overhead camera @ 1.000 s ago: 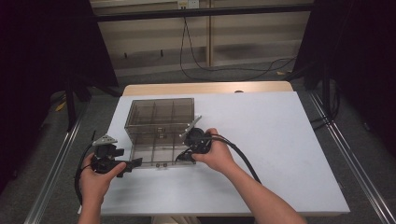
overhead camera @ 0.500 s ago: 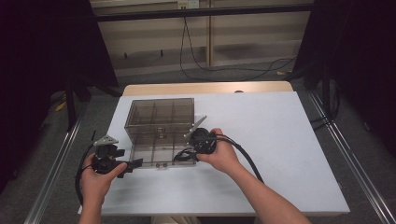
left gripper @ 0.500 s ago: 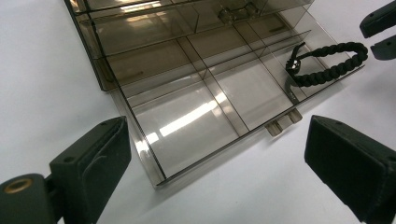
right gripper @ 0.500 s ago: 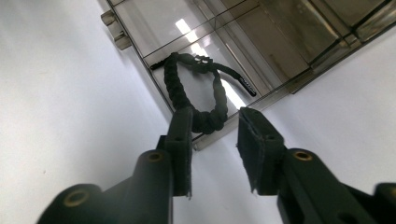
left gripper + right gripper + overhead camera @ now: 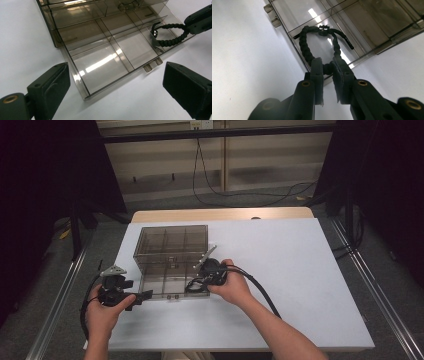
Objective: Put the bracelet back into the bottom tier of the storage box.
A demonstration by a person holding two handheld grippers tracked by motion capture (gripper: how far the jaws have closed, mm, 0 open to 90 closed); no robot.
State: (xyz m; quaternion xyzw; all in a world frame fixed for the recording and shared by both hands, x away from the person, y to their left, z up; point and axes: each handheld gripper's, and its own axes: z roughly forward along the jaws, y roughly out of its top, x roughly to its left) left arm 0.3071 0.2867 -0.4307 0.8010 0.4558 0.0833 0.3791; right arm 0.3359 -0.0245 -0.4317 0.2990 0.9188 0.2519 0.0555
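Nearest, at the worktop's (image 5: pixel 300 270) near left: left gripper (image 5: pixel 142 296) held low and level, jaws wide apart on nothing, aimed at the near left corner of the smoky clear compartment box (image 5: pixel 170 251), likely to steady it. Just right, right gripper (image 5: pixel 327 68) tilted down over the near right compartment, jaws just closing, clamped on the black braided cord loop (image 5: pixel 312 47), probably lowering it in or lifting it out. Farther back, box lid raised.

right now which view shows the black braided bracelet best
The right gripper view: the black braided bracelet loops over a corner compartment of the clear box, pinched in the right gripper. The left gripper view shows it smaller, at the far corner. The high view shows a small dark loop.
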